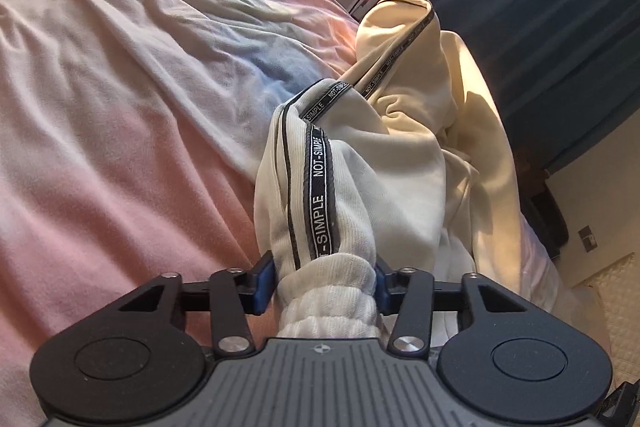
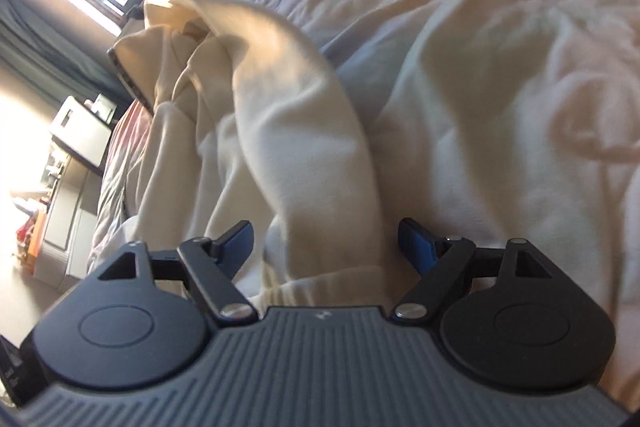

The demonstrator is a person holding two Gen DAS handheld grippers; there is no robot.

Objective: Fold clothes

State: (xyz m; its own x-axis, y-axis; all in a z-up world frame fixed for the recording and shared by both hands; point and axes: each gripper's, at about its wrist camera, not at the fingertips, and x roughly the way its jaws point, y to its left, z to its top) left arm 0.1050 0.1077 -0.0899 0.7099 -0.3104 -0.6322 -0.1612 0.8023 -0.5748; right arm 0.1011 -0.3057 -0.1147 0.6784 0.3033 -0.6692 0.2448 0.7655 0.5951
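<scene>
The left gripper (image 1: 325, 285) is clamped on the ribbed cuff of a cream sweatshirt (image 1: 404, 163) trimmed with black "NOT-SIMPLE" tape, which lies rumpled on a bed's pink sheet (image 1: 120, 107). The right gripper (image 2: 326, 247) stands released, its blue fingers (image 2: 420, 247) apart on either side of the garment's other cuff.

left hand-held gripper (image 1: 325, 285) clamped on ribbed cuff (image 1: 326, 291) of cream sweatshirt (image 1: 400, 155), black NOT-SIMPLE tape (image 1: 320, 187) along sleeve, lying on pink bed (image 1: 120, 107)
</scene>
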